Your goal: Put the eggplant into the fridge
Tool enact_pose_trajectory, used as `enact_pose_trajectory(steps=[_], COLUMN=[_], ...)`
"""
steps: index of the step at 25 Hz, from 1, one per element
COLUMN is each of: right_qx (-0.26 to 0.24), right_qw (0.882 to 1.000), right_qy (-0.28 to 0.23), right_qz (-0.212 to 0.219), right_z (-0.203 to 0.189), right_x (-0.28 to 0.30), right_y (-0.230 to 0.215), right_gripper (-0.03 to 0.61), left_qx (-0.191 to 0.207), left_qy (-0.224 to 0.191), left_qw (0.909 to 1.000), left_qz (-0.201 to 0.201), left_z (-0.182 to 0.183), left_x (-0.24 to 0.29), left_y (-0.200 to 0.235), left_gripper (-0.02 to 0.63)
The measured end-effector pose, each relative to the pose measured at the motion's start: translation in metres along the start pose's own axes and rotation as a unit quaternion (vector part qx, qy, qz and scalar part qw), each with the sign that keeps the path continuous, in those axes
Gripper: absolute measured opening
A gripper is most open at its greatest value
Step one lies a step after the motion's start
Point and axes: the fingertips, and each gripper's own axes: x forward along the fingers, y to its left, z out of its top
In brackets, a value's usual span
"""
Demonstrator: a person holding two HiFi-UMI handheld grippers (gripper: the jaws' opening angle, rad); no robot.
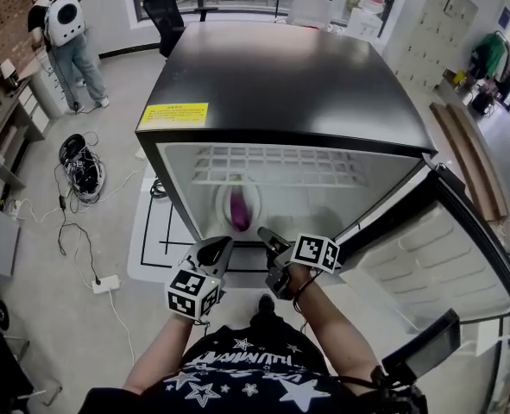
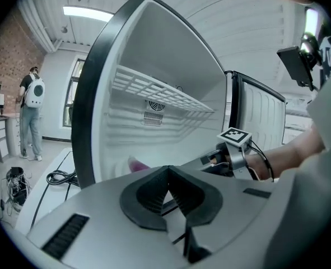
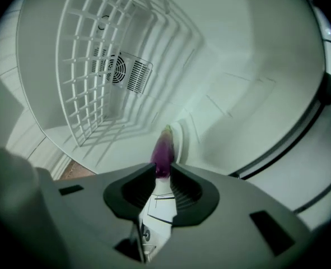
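A purple eggplant [image 1: 239, 210] lies on a white plate [image 1: 255, 198] on the floor of the open fridge [image 1: 280, 93]. My right gripper [image 1: 266, 234] is at the fridge mouth, just short of the eggplant. In the right gripper view its jaws [image 3: 163, 178] stand slightly apart, and the eggplant [image 3: 164, 153] lies just beyond their tips on the plate [image 3: 180, 138]. My left gripper [image 1: 217, 250] hovers outside the fridge's front, left of the right one. Its jaws [image 2: 166, 190] are closed together and hold nothing. The eggplant [image 2: 137, 165] shows faintly pink in the left gripper view.
A white wire shelf [image 1: 280, 164] spans the fridge above the plate. The fridge door [image 1: 427, 266] hangs open to the right. Cables [image 1: 82, 166] and a power strip [image 1: 106, 283] lie on the floor at left. A person [image 1: 60, 41] stands at the back left.
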Motion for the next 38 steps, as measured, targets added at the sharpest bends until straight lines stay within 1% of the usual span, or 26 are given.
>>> enact_pose_trajectory(steps=[5, 9, 11, 13, 16, 17, 18, 21, 24, 27, 33, 34, 38], right_qx=[0.019, 0.004, -0.001, 0.003, 0.011, 0.011, 0.009, -0.007, -0.036, -0.064, -0.084, -0.089, -0.131], right_qw=[1.000, 1.000, 1.000, 1.000, 0.999, 0.999, 0.999, 1.000, 0.999, 0.996, 0.992, 0.991, 0.983], right_qy=[-0.017, -0.019, -0.015, -0.016, -0.026, -0.028, -0.027, -0.007, 0.021, 0.046, 0.080, 0.086, 0.114], right_qz=[0.005, -0.009, -0.019, -0.025, -0.025, -0.025, -0.023, -0.008, 0.016, 0.029, 0.052, 0.053, 0.063], right_z=[-0.033, -0.056, -0.069, -0.080, -0.087, -0.088, -0.088, -0.092, -0.093, -0.088, -0.089, -0.091, -0.099], right_x=[-0.023, -0.046, -0.058, -0.069, -0.080, -0.081, -0.081, -0.075, -0.076, -0.084, -0.111, -0.117, -0.137], right_y=[0.008, 0.012, 0.011, 0.009, 0.008, 0.008, 0.007, 0.011, 0.022, 0.027, 0.024, 0.023, 0.020], right_gripper=[0.081, 0.081, 0.081, 0.081, 0.080, 0.060, 0.049, 0.049, 0.049, 0.049, 0.048, 0.029, 0.023], left_qx=[0.009, 0.001, -0.002, -0.005, -0.005, -0.005, -0.008, -0.023, -0.025, -0.036, -0.043, -0.044, -0.044], left_qy=[0.009, 0.007, 0.009, 0.016, 0.024, 0.024, 0.023, 0.016, 0.007, -0.008, -0.011, -0.013, -0.018], left_qw=[0.9997, 0.9985, 0.9979, 0.9974, 0.9970, 0.9971, 0.9972, 0.9982, 0.9993, 0.9993, 0.9986, 0.9983, 0.9973], left_qz=[-0.021, -0.054, -0.064, -0.070, -0.073, -0.072, -0.070, -0.054, -0.027, 0.000, 0.029, 0.034, 0.055], left_z=[-0.010, -0.017, -0.022, -0.028, -0.036, -0.037, -0.038, -0.039, -0.035, -0.029, -0.036, -0.037, -0.039], left_x=[-0.023, -0.033, -0.037, -0.042, -0.050, -0.053, -0.056, -0.062, -0.063, -0.060, -0.060, -0.060, -0.060], left_y=[-0.011, -0.027, -0.032, -0.035, -0.041, -0.043, -0.045, -0.048, -0.051, -0.060, -0.101, -0.108, -0.131], left_gripper=[0.009, 0.009, 0.009, 0.009, 0.009, 0.009, 0.009, 0.009, 0.009, 0.009, 0.009, 0.009, 0.009])
